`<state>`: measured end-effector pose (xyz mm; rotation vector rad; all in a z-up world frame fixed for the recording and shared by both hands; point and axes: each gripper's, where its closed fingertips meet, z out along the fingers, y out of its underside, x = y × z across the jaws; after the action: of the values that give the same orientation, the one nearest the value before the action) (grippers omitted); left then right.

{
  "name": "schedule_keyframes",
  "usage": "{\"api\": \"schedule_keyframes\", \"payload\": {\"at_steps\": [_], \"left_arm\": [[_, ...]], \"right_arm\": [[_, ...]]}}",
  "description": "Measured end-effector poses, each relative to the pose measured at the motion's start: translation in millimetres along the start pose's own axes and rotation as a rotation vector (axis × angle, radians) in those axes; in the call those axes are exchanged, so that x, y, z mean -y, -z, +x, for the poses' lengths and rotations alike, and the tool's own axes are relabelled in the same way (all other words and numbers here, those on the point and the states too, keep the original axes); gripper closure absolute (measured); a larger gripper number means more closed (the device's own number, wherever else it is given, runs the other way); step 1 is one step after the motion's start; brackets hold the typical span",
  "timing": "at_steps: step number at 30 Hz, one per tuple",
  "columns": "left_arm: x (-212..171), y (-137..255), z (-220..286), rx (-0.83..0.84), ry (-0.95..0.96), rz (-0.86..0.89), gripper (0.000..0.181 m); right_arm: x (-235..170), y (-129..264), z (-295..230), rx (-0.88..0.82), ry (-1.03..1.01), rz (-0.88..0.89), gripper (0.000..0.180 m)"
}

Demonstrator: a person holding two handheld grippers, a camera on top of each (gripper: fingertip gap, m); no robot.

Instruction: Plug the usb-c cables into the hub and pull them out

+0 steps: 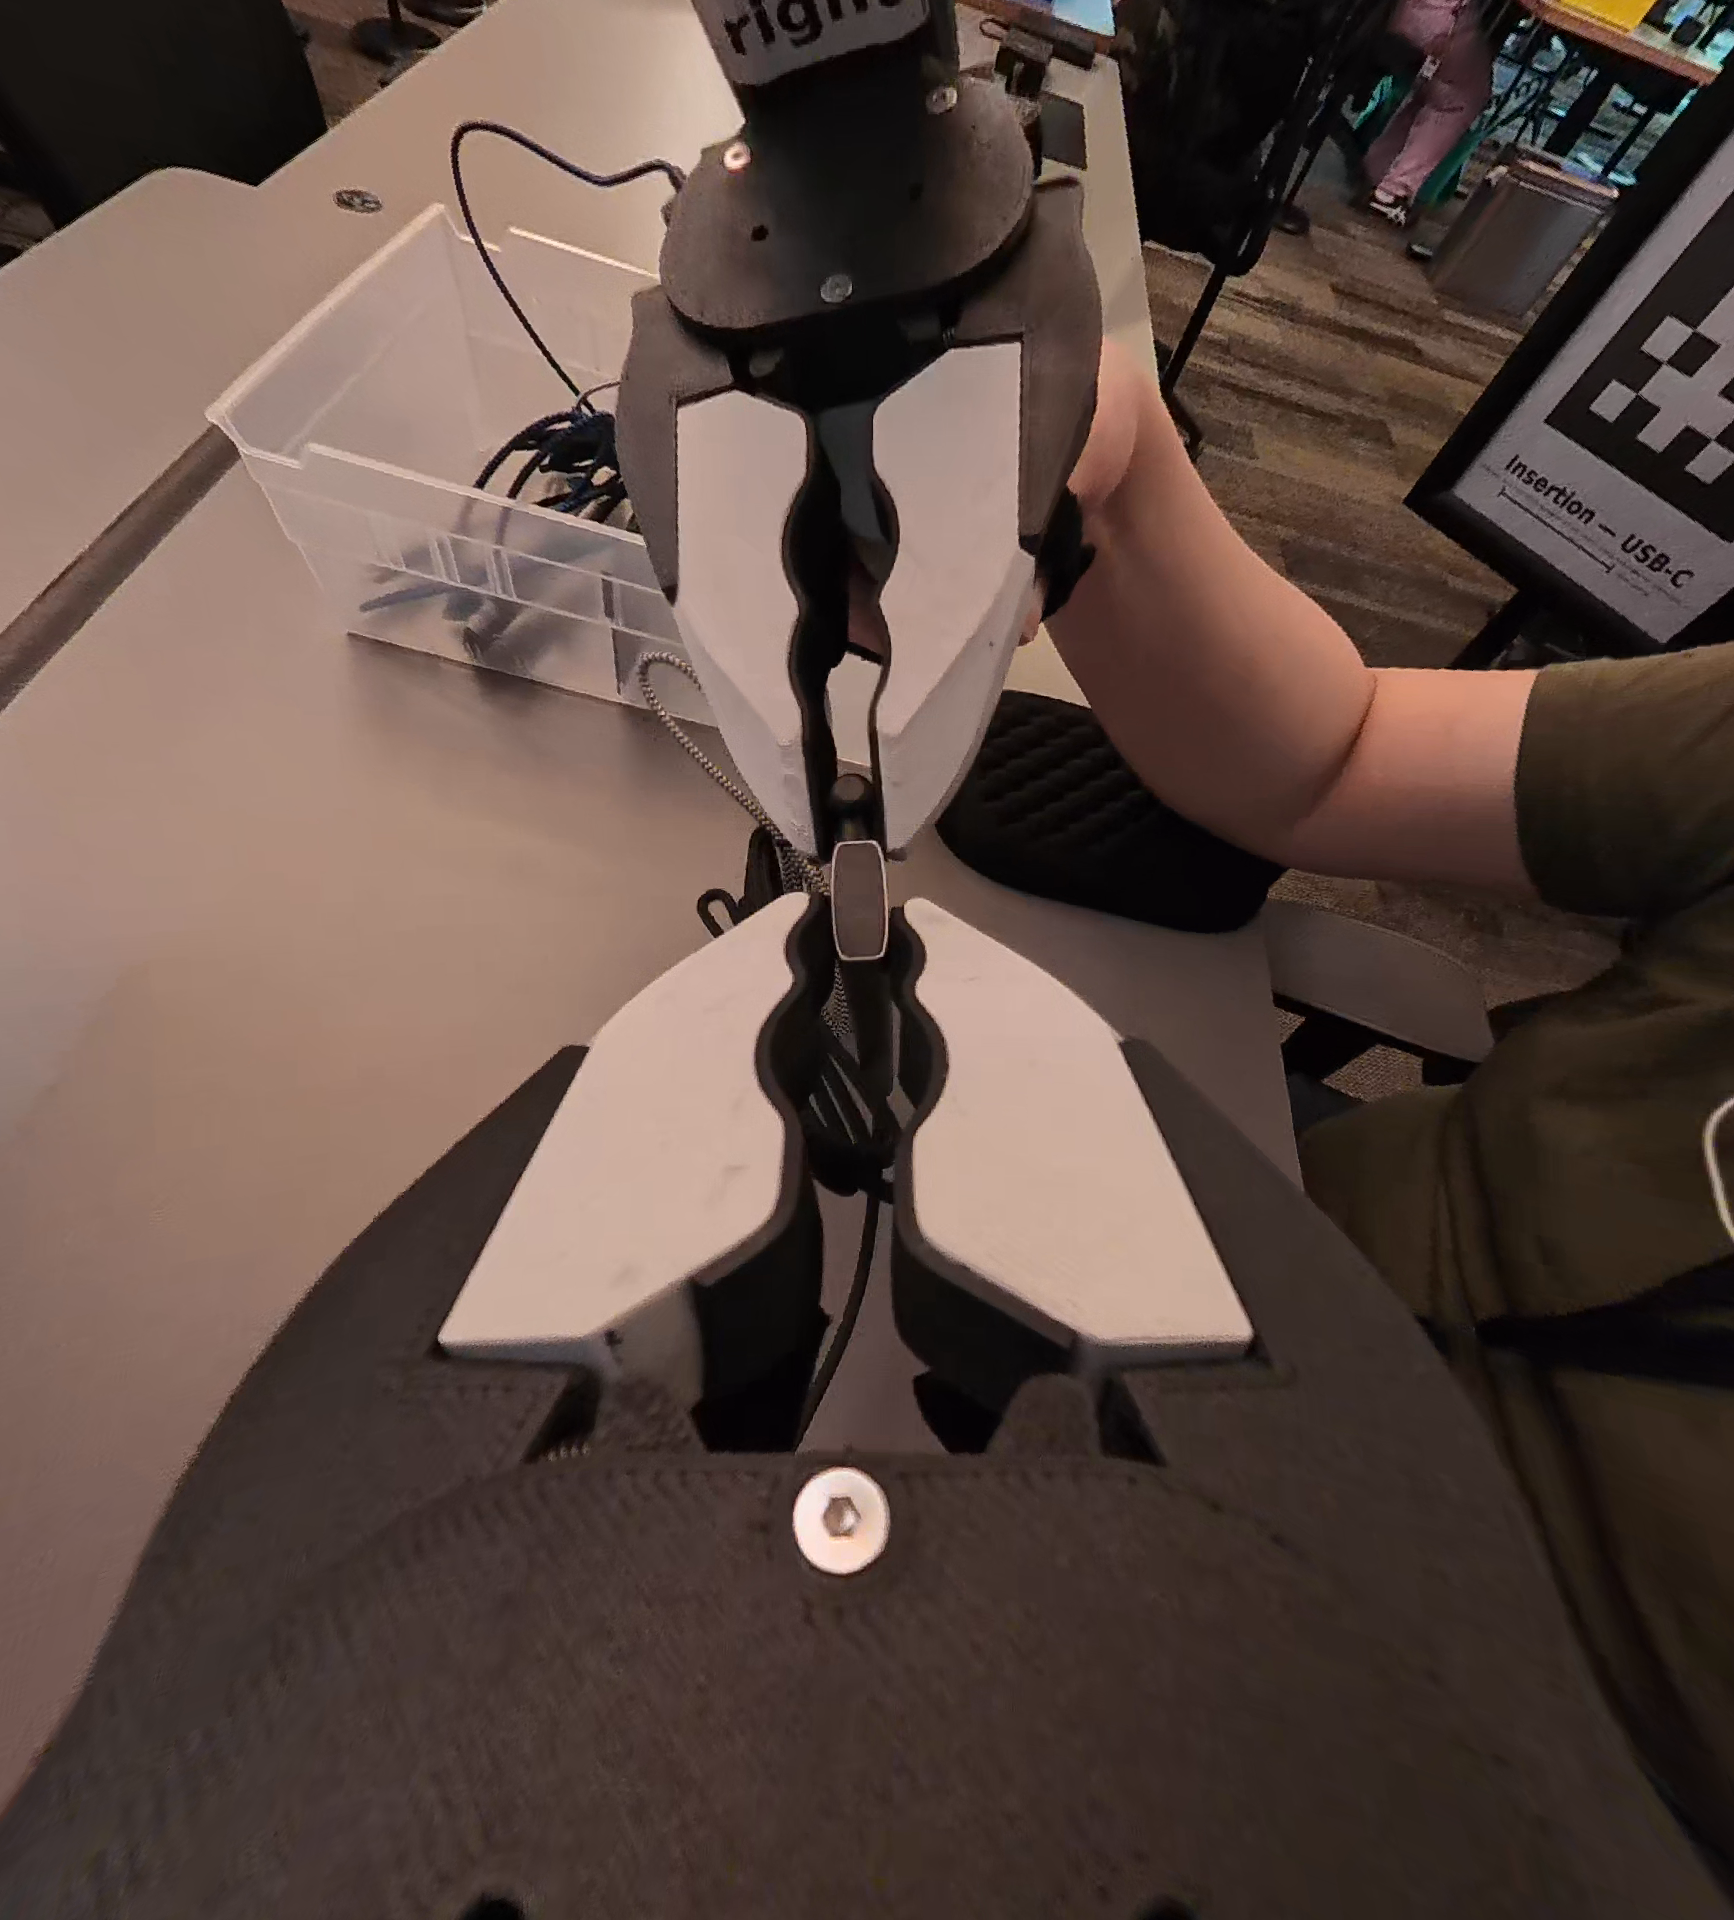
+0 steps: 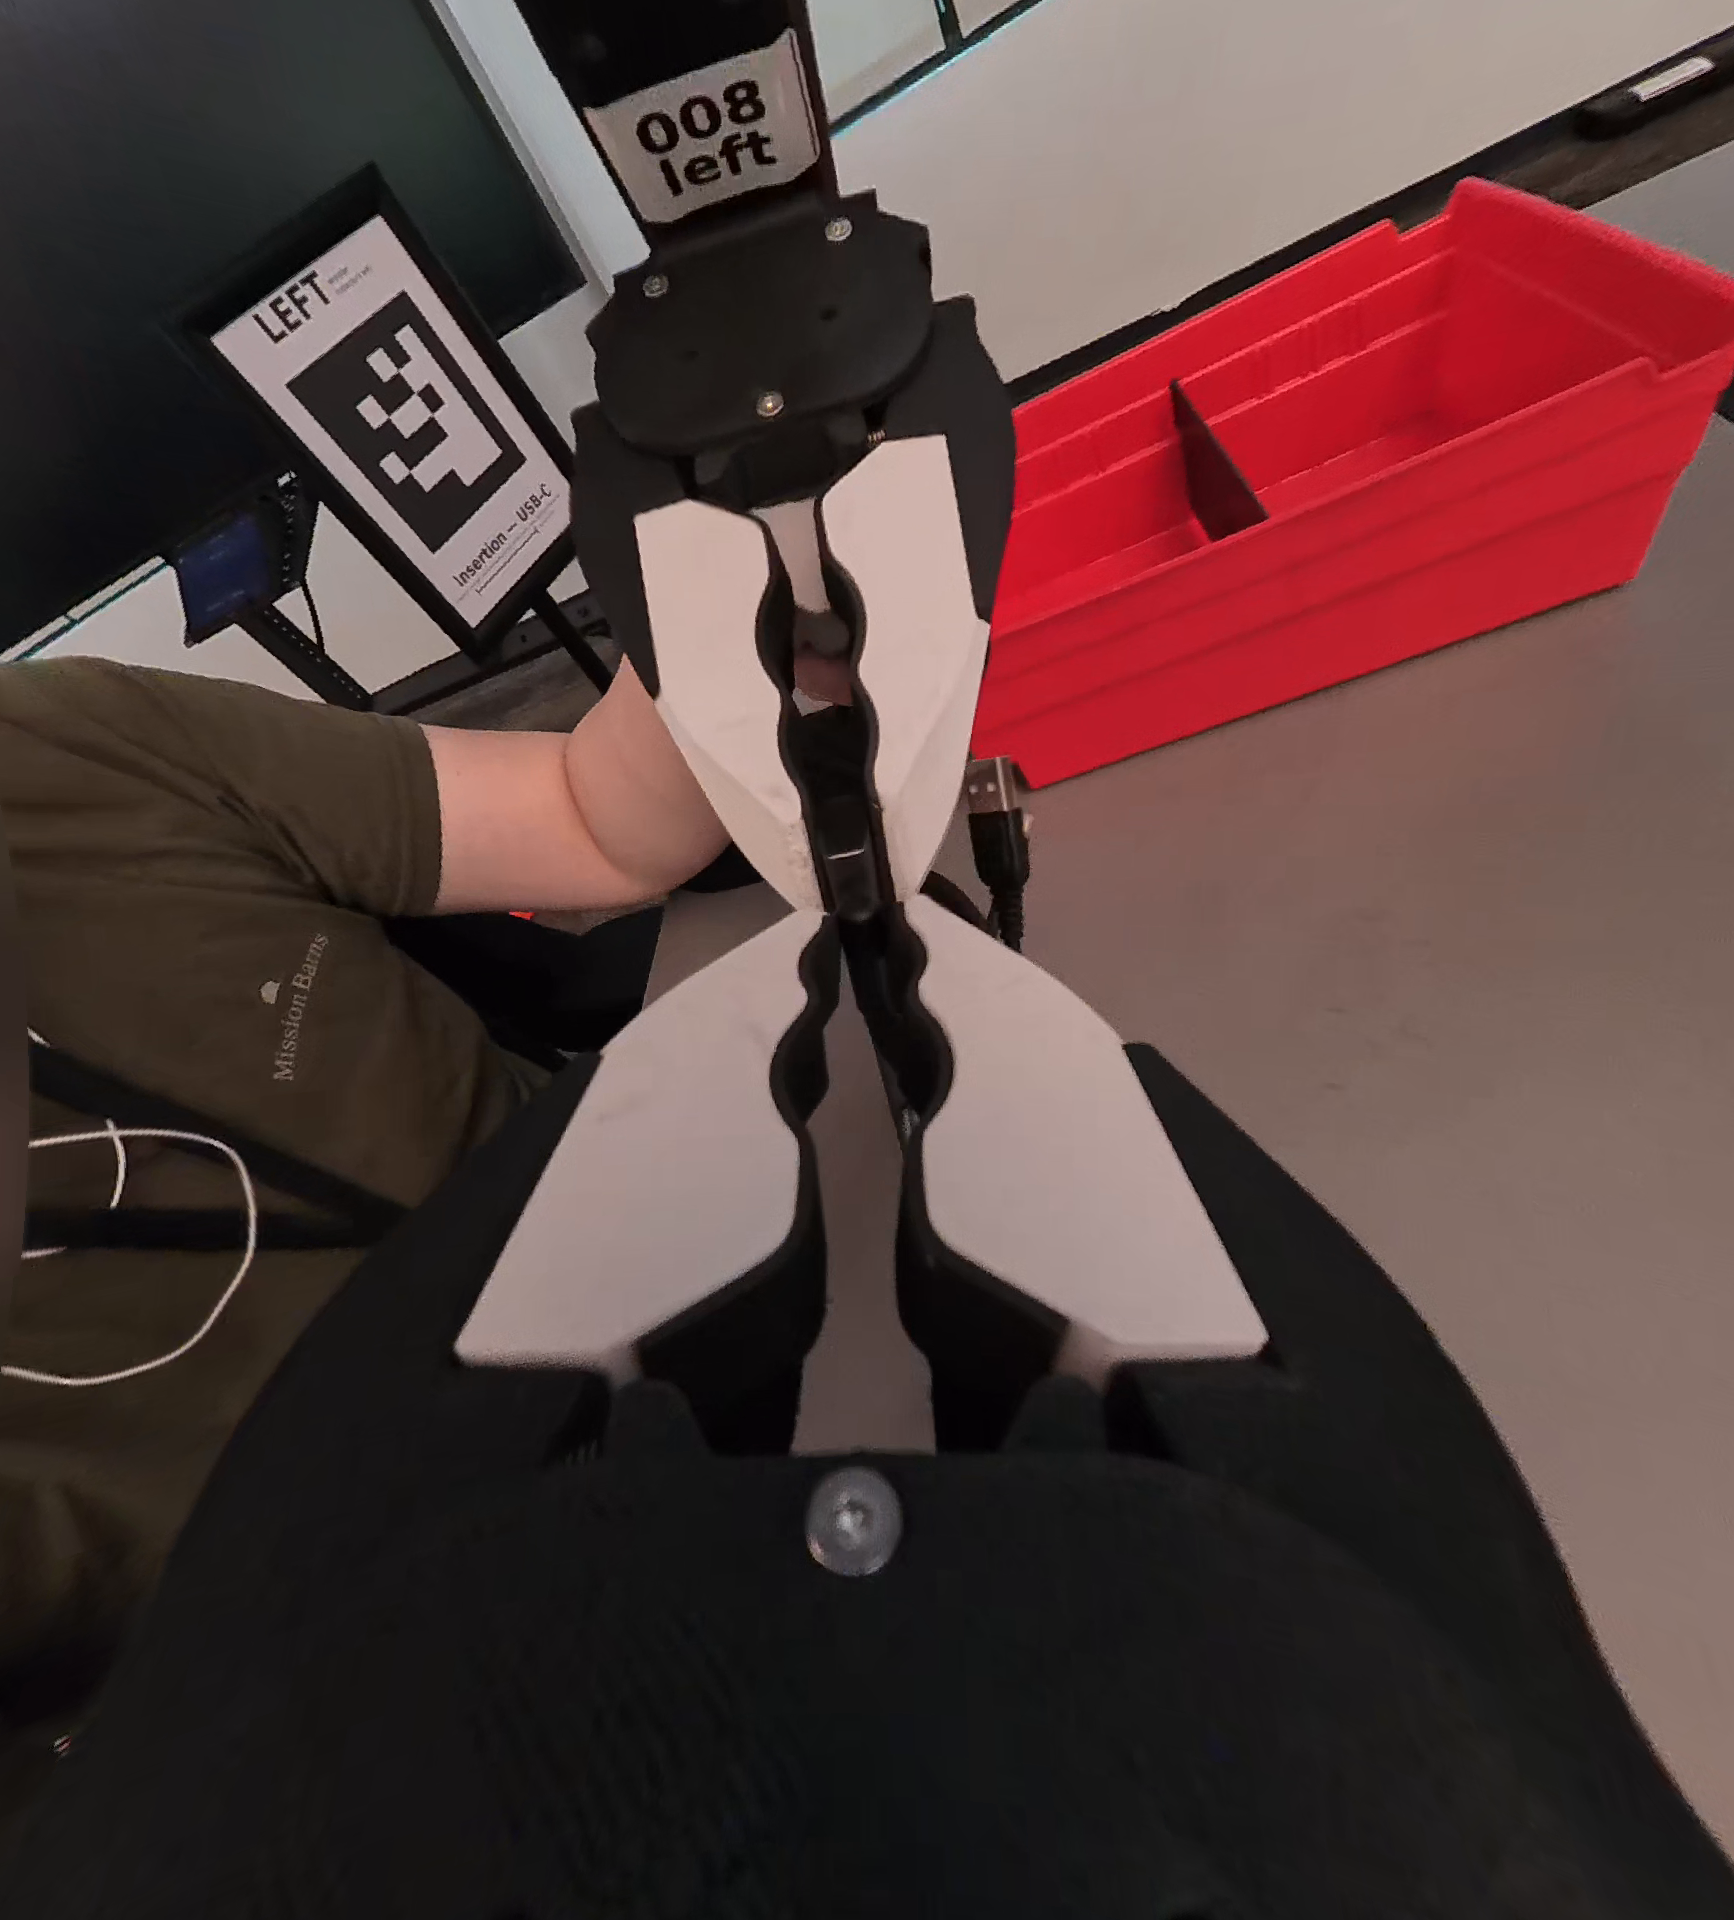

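- In the lower half of the left wrist view, the left gripper (image 1: 858, 925) is clamping its fingers on the hub (image 1: 860, 900) — a small grey block sitting upright at the tips, just above the frame's centre.
- Just above it, the right gripper (image 1: 847, 805) is pointing tip to tip at the left one, its fingers pinched on a black cable plug (image 1: 850, 798) that is touching the hub's top end.
- In the right wrist view, the right gripper (image 2: 855, 920) is closing on that same cable (image 2: 878, 1013) at centre frame; whether the plug is fully seated is too dark to tell.
- Judged from this, the plugging-in step is under way — the next move calls for a straight, aligned push along the port, with the hub held steady.
- Right of centre, a spare plug (image 2: 998, 821) is lying on the table (image 2: 1414, 1039).
- Farther off, a red bin (image 2: 1362, 520) is sitting in the upper right, and a clear bin (image 1: 406, 436) holding dark cables in the other view's upper left.
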<state>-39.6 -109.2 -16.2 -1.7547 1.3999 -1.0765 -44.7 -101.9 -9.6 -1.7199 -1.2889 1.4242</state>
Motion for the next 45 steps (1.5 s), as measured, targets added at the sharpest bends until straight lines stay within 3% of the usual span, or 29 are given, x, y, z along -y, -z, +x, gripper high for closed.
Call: {"api": "schedule_keyframes", "payload": {"at_steps": [19, 27, 34, 45], "left_arm": [[-3.6, 0.0, -10.4, -0.001, 0.053, 0.011, 0.171], [5.3, 6.4, -4.3, -0.122, 0.125, 0.092, 0.171], [14.5, 19.9, -5.0, -0.080, 0.089, 0.132, 0.172], [18.7, 35.7, -21.4, -0.022, 0.109, 0.188, 0.171]], "right_arm": [[-2.0, -6.4, 12.3, -0.006, -0.014, 0.014, 0.170], [2.0, -9.8, 3.3, 0.053, -0.016, 0.046, 0.170], [-2.2, -26.2, 5.7, 0.045, 0.057, 0.033, 0.138], [0.0, -46.3, 19.5, 0.045, 0.077, 0.112, 0.137]]}}
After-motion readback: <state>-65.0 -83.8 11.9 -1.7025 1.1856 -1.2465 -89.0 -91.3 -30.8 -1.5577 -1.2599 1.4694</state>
